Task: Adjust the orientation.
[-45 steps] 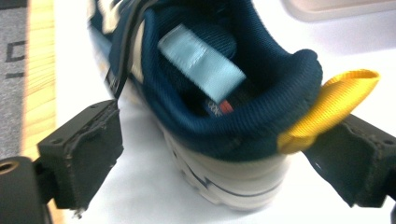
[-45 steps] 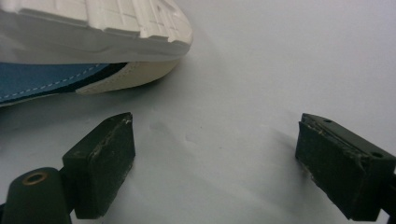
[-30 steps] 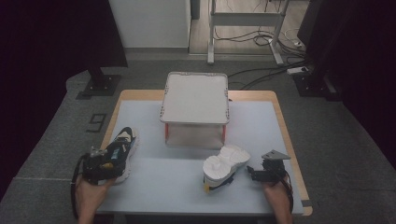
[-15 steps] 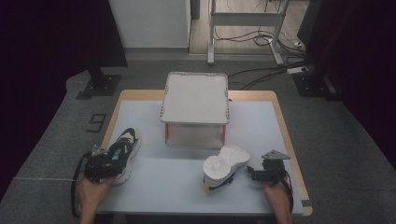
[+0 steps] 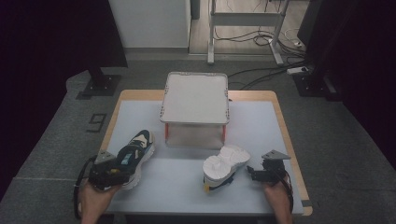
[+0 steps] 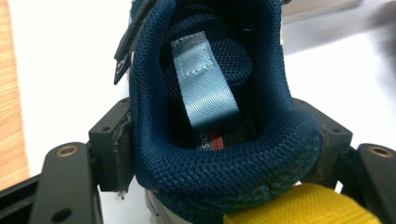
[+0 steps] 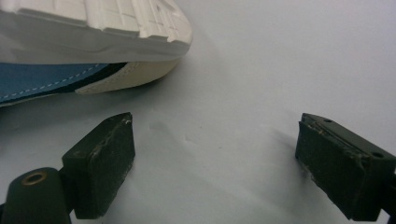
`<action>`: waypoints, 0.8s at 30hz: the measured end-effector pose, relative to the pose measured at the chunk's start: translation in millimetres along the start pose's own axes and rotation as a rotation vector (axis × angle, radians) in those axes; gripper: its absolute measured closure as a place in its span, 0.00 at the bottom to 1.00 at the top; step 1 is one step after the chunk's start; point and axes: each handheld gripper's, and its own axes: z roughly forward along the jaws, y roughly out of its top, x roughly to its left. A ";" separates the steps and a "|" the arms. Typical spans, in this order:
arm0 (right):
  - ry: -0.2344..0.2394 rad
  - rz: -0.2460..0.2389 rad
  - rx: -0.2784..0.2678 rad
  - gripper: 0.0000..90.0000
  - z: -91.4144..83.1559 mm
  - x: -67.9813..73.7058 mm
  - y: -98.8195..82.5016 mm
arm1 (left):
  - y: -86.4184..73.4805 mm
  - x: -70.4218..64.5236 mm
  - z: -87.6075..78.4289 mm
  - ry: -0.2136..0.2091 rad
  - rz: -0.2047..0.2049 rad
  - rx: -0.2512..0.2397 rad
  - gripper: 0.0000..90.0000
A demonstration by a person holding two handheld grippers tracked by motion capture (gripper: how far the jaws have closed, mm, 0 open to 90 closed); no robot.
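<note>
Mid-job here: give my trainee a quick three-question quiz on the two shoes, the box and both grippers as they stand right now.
1. True or false: the left gripper has its jaws on either side of the blue shoe's heel collar.
2. How does the white-soled shoe lie? A) upright B) sole turned up C) inside the box
3. Fill in: the right gripper is ____, beside that shoe without touching it.

Key: 1 true; 2 B; 3 open. The white box stands behind both shoes.
</note>
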 end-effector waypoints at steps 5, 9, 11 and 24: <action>-0.001 -0.001 -0.001 0.13 0.0 0.0 0.0 | 10.0 -27.3 6.2 -0.049 0.058 0.003 0.29; 0.000 0.000 0.000 0.13 0.0 0.0 0.0 | 20.5 -40.8 19.1 -0.070 0.081 0.013 0.29; -0.001 -0.001 0.000 0.13 0.0 -0.1 0.0 | 22.9 -43.9 22.6 -0.069 0.085 0.015 0.29; -0.001 -0.001 -0.001 0.13 0.0 -0.1 0.0 | 63.7 -76.0 68.2 -0.042 0.110 0.004 0.29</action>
